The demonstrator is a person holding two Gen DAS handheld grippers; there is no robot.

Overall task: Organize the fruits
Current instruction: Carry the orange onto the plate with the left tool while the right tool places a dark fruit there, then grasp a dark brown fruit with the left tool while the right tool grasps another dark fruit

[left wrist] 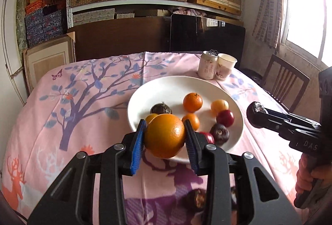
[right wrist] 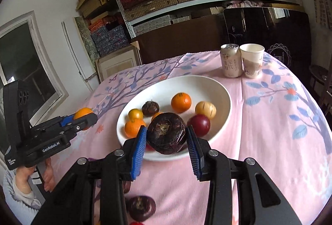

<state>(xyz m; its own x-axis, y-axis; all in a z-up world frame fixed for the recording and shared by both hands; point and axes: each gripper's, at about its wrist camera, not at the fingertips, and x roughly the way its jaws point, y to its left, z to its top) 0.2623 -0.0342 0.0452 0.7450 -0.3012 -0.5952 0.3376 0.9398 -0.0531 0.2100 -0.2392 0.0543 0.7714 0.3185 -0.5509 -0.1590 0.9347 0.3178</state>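
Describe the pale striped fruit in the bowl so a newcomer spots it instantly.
Start at the white bowl on the pink tablecloth. The pale striped fruit lies near its right side, behind the red plum; it alone is cream-yellow with thin dark streaks.

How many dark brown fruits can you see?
4: one in the right gripper, one far-left on the plate, one at its near rim, one on the tablecloth. More may be hidden.

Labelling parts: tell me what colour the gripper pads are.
Blue, ribbed pads; clearest in the right wrist view.

My right gripper (right wrist: 166, 137) clamps a dark purple fruit (right wrist: 166, 133) above the white bowl (right wrist: 220, 87); my left gripper (right wrist: 84, 119) grips an orange (right wrist: 82, 112).
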